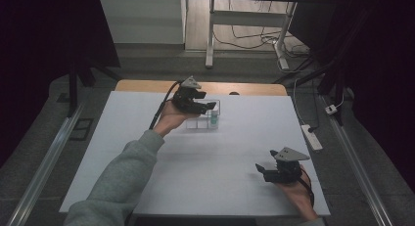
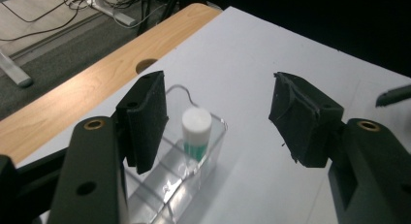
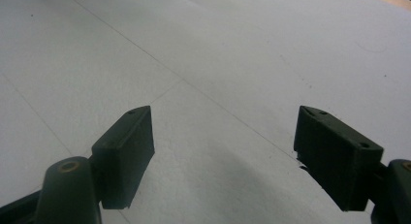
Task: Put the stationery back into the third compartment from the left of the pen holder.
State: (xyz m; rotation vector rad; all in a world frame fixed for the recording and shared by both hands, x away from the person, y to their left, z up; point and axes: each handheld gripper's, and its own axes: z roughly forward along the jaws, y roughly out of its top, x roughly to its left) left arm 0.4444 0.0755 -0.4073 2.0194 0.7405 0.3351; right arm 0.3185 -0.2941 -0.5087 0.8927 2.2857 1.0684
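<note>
Over toward the far edge of the table (image 1: pixel 147 187), a little left of its middle, the left gripper (image 1: pixel 208 107) hangs just above a clear plastic tray (image 1: pixel 215 119) split into small compartments. The jaws are spread wide and hold nothing. In the left gripper view (image 2: pixel 220 120) one jaw sits over the near wall of the tray (image 2: pixel 213 141) and the other is out over bare white tabletop (image 2: pixel 252 64), so the tray lies partly between them and partly off to one side. Standing upright in the end compartment is a small tube (image 2: pixel 196 132) with a white cap and a green-printed body; from the high view it shows as a bit of teal (image 1: pixel 214 119) at the tray's right end. The tube touches neither jaw. The left hand (image 1: pixel 171 119) wraps the gripper from below, a grey sleeve (image 1: pixel 120 179) running back to the near edge, and a black cable (image 1: pixel 164 102) trails off the tool.

The right gripper (image 1: pixel 262 170) is well apart from all that, down near the near right corner of the table, a grey three-cornered plate (image 1: pixel 289 153) on top and the right hand (image 1: pixel 296 194) behind it. Its jaws are also released and wide apart, and in the right gripper view (image 3: pixel 223 151) only the white surface (image 3: pixel 218 64) lies between them.

A strip of wood (image 1: pixel 254 88) shows along the far edge beyond the white top.
</note>
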